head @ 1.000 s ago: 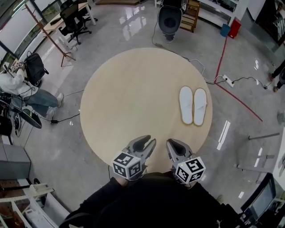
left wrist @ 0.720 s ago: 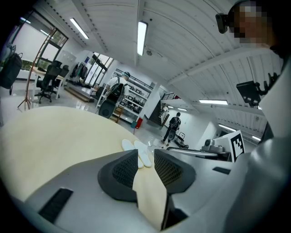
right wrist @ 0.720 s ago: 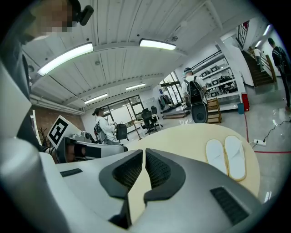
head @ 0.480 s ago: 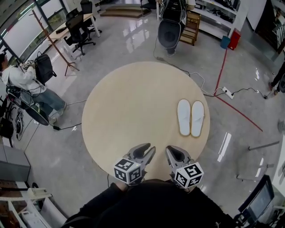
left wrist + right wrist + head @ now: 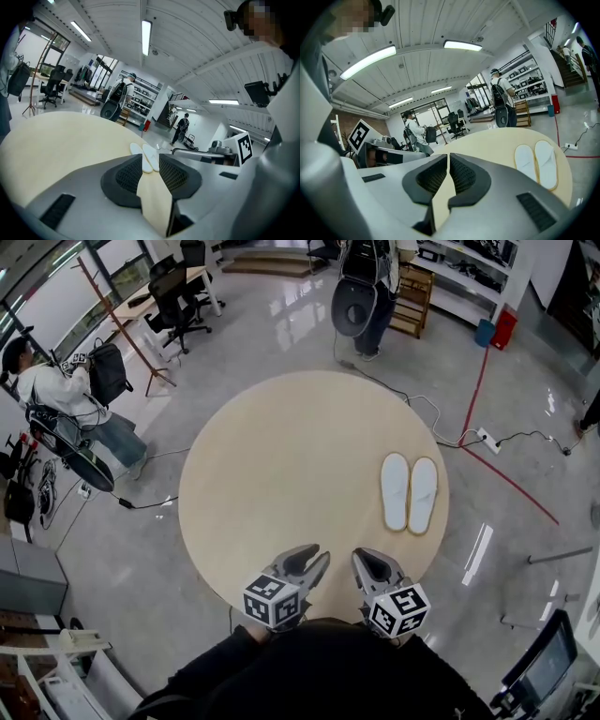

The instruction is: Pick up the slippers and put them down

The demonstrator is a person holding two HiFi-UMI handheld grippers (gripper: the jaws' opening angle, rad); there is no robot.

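Note:
A pair of white slippers [image 5: 408, 493] lies side by side, soles down, on the right part of the round beige table [image 5: 281, 456]. They show small in the left gripper view [image 5: 146, 157] and at the right of the right gripper view [image 5: 537, 166]. My left gripper [image 5: 314, 557] hovers over the table's near edge, open, with only bare tabletop seen in the gap [image 5: 150, 171]. My right gripper [image 5: 364, 561] hangs beside it, shut and empty [image 5: 448, 161]. Both are well short of the slippers.
A seated person [image 5: 56, 390] and a bag are on the floor to the left. Office chairs [image 5: 183, 282] and a wooden stand lie at the far left. A person stands by a round black unit [image 5: 356, 301] beyond the table. A power strip with cable [image 5: 485, 439] lies at the right.
The head view has shifted, bringing more of the far room and the standing person into the picture. The slippers lie as before and both grippers have stayed at the near edge.

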